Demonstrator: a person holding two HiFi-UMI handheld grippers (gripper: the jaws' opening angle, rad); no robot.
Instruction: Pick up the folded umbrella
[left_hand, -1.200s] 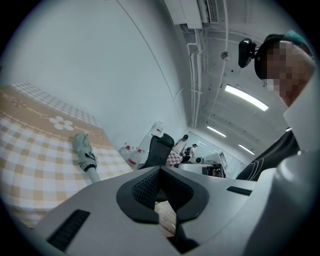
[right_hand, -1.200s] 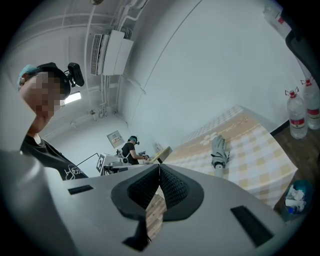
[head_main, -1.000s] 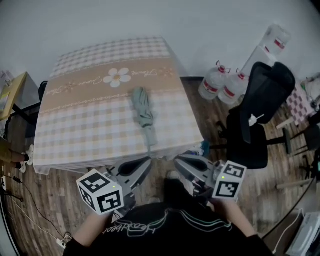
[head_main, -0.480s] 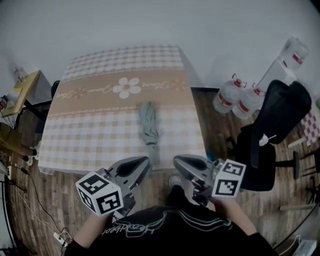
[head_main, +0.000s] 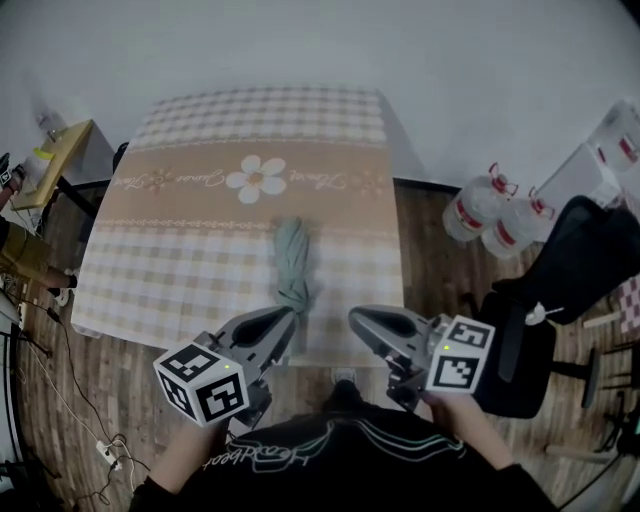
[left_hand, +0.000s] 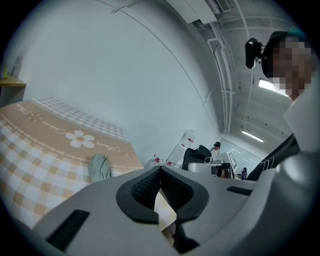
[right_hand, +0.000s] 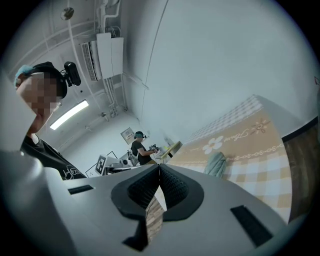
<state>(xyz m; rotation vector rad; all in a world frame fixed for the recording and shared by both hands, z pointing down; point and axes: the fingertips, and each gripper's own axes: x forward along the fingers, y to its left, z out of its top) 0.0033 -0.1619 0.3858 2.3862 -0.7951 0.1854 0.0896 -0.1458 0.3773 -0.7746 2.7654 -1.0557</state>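
Folded grey-green fabric umbrella (head_main: 292, 268) | on beige checked-cloth table (head_main: 170, 270), near front edge | long axis runs away from person | just ahead of left gripper (head_main: 284, 320), right gripper (head_main: 362, 322) farther | both jaws pressed together, empty

Blocking the lower end of the umbrella (left_hand: 100, 167) with the left gripper (left_hand: 160, 168) in the left gripper view. Covering the umbrella's near end with the right gripper (right_hand: 159, 165) in the right gripper view. Cutting off a black chair (head_main: 585, 270) at the head view's right edge and the person's forearms (head_main: 185, 458) at its bottom edge. Showing the writing on the tablecloth (head_main: 170, 262) too blurred to read, and a distant person (right_hand: 140, 146) too small to make out.
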